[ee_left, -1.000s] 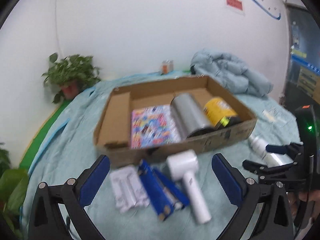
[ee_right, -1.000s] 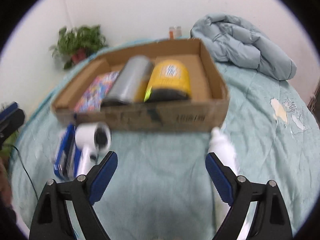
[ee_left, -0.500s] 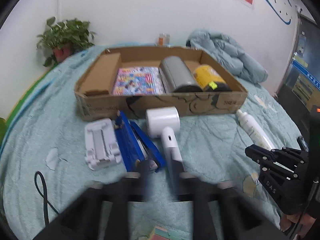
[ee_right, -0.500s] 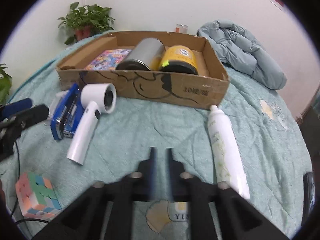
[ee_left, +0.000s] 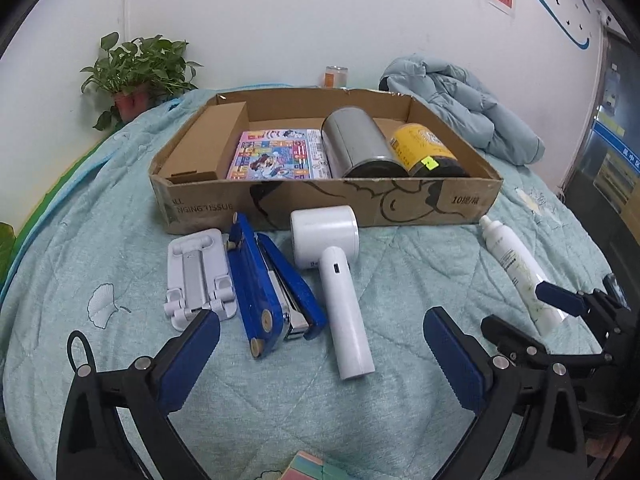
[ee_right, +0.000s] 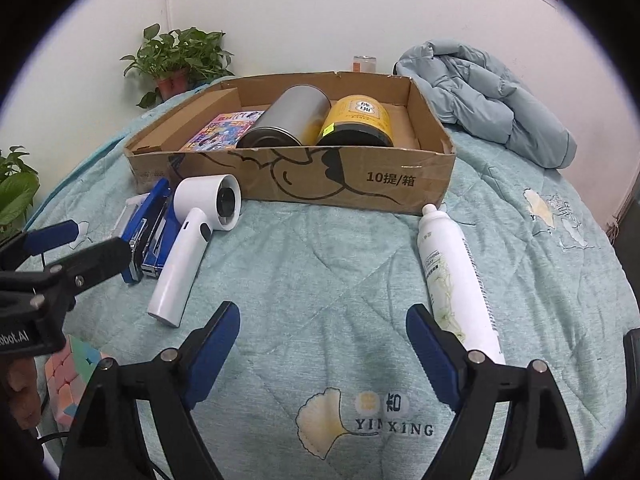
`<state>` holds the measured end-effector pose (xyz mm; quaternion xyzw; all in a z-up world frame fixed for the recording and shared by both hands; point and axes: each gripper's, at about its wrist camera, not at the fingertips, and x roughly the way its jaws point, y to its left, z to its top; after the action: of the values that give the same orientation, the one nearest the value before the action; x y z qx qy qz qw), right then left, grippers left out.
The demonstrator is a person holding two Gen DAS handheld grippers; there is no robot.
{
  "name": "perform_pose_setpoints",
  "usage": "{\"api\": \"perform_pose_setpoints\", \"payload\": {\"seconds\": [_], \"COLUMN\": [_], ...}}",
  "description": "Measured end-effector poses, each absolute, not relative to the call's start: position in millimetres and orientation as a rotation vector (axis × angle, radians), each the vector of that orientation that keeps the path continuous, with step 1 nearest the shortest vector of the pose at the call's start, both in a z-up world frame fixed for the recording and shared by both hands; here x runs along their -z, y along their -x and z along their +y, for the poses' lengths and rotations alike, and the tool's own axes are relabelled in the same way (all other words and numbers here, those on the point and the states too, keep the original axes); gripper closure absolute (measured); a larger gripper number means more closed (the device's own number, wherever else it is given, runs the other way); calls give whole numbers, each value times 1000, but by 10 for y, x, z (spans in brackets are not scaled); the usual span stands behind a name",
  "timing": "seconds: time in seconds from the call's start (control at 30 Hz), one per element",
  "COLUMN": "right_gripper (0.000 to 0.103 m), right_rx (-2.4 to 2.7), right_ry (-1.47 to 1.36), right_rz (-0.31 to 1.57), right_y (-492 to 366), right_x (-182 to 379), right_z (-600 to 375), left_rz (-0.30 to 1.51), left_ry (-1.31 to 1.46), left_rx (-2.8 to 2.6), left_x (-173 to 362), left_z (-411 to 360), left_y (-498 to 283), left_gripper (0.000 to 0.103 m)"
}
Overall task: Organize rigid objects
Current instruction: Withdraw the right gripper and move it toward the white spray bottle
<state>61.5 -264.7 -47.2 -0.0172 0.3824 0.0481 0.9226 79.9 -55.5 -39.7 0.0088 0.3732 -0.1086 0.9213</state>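
A cardboard box (ee_left: 400,204) (ee_right: 360,184) on the teal quilt holds a colourful book (ee_left: 280,156), a grey can (ee_left: 360,148) and a yellow can (ee_left: 424,150). In front of it lie a white phone stand (ee_left: 198,276), a blue stapler (ee_left: 272,288), a white hand-held fan (ee_left: 336,264) (ee_right: 192,236) and a white spray bottle (ee_left: 516,268) (ee_right: 456,280). My left gripper (ee_left: 320,344) is open and empty, just short of the fan's handle. My right gripper (ee_right: 322,332) is open and empty, with the bottle by its right finger.
A pastel cube (ee_right: 74,376) lies near the left gripper's hand; its top shows at the left wrist view's bottom edge (ee_left: 310,470). A folded blue jacket (ee_right: 488,96) lies at the back right. A potted plant (ee_left: 136,76) and a small jar (ee_left: 336,76) stand by the wall.
Both grippers pulled back from the box and lowered toward the quilt. Both closed about half a second ago and have opened again. No object moved.
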Motion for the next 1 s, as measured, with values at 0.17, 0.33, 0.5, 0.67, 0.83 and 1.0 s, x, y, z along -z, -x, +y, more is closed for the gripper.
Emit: {"api": "perform_pose_setpoints", "payload": {"seconds": [0.17,0.33,0.5,0.67,0.83,1.0], "right_gripper": [18,18,18,18,18,18], "right_rx": [-94,-127,-236,-303,-224,-92], "right_ry": [32,42,1,-47,93,237], "right_rz": [787,770,686,621,598,621], "right_y": [-616,-551,-422,-348,-178,190], "right_x": [486,489,424,278,55,-180], "right_z": [-2684,-2645,-2621,-2898,-3419,-3944], "left_rz": [791,790,753,709,715,750], "left_ry": [-6,-22,-6,-19,13,-32], "left_rx": [239,248,206,82,40,134], "left_x": [496,482,277,-36,-254,-340], "left_z": [-579,-586,-232,400,922,990], "left_y": [-870,-826,-760,-631,-527,-311], "left_gripper": [0,0,0,0,0,0]}}
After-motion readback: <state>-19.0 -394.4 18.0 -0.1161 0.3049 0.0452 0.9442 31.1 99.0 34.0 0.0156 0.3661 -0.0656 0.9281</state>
